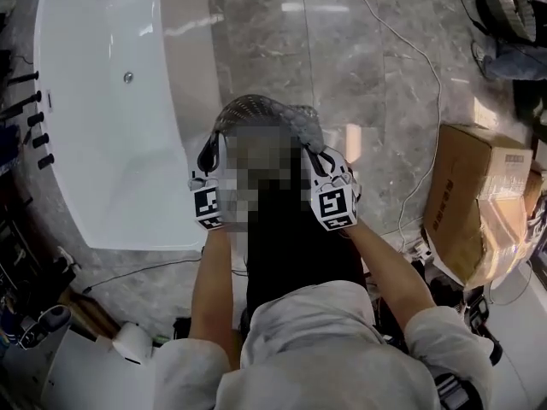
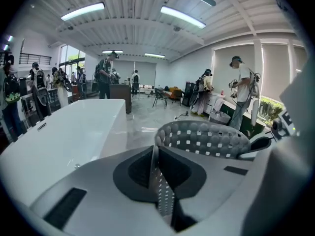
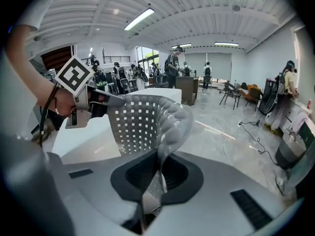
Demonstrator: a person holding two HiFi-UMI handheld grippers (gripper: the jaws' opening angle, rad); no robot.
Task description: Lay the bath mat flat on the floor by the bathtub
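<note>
The bath mat is grey rubber with rows of small square holes. It hangs in the air between my two grippers, bowed into an arch above the marble floor, just right of the white bathtub. My left gripper is shut on the mat's left edge and my right gripper on its right edge. In the left gripper view the mat runs from the shut left gripper up and to the right, beside the bathtub. In the right gripper view the mat curls from the right gripper toward the left gripper.
A cardboard box wrapped in film stands on the floor at the right. A white cable snakes across the marble floor. Dark bags lie at the top right. Black tap handles line the tub's left side. People stand far off in the hall.
</note>
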